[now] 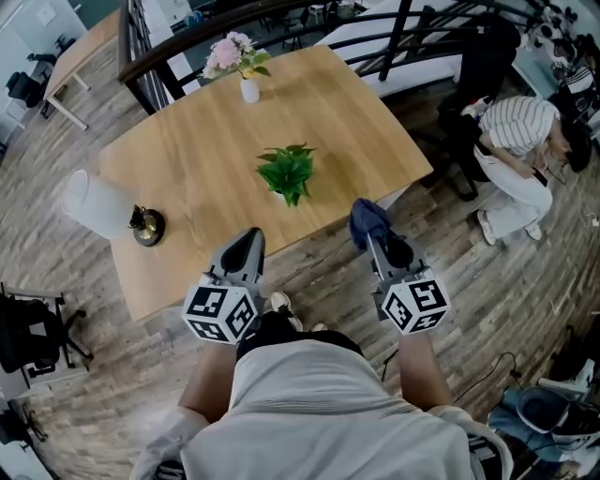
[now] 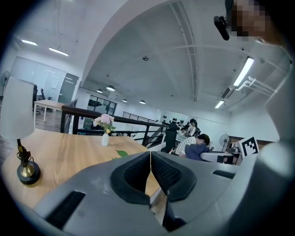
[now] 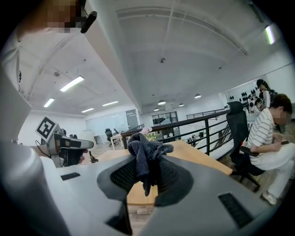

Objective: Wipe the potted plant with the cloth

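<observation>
A small green potted plant (image 1: 288, 172) stands near the middle of the wooden table (image 1: 197, 159), a short way in from its near edge. My right gripper (image 1: 368, 225) is at the table's near edge, right of the plant, shut on a bunched dark blue cloth (image 1: 367, 219) that sticks out past its tips. In the right gripper view the cloth (image 3: 144, 154) is pinched between the jaws. My left gripper (image 1: 251, 238) hovers over the near edge just in front of the plant, shut and empty. In the left gripper view its pads (image 2: 138, 174) touch and a plant leaf (image 2: 121, 153) shows just above them.
A white vase of pink flowers (image 1: 240, 62) stands at the table's far edge. A lamp with a white shade (image 1: 99, 206) and brass base (image 1: 147, 226) sits at the near left corner. A seated person (image 1: 517, 150) and a black railing (image 1: 281, 14) are to the right and behind.
</observation>
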`<state>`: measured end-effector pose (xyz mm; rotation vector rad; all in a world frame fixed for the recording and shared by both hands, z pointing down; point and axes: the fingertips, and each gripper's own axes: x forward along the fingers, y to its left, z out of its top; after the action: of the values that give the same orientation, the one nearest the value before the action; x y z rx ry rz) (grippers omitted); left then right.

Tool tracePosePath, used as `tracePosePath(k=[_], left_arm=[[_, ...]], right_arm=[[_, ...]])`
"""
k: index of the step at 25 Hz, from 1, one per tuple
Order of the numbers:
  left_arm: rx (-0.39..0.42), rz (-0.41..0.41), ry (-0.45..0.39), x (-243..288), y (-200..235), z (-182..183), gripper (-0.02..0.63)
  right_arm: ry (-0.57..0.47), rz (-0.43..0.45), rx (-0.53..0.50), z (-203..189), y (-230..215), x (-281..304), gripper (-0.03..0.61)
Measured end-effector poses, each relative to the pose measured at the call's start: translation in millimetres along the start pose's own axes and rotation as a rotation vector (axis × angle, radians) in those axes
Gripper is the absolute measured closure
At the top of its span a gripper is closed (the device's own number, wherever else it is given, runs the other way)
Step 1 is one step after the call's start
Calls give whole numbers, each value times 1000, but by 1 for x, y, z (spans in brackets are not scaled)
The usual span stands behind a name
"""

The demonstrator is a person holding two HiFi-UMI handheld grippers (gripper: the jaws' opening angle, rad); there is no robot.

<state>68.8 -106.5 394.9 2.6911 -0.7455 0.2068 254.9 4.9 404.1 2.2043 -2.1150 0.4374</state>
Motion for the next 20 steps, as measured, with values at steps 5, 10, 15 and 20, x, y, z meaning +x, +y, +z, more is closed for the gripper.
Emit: tracePosePath(k=[5,10,15,20], left_arm=[[-49,-18,18,34,31,3,597],[-85,-78,21,78,56,17,597],[-82,-72,18,102,101,27,597],[-138,-15,27,106,128,19,597]], right_arm=[[25,-21,-2,5,-11,39,442],[66,-1,-72,21,1,89,442],[85,12,-84,32,6,137,442],[138,82,-114,30,8,168,442]])
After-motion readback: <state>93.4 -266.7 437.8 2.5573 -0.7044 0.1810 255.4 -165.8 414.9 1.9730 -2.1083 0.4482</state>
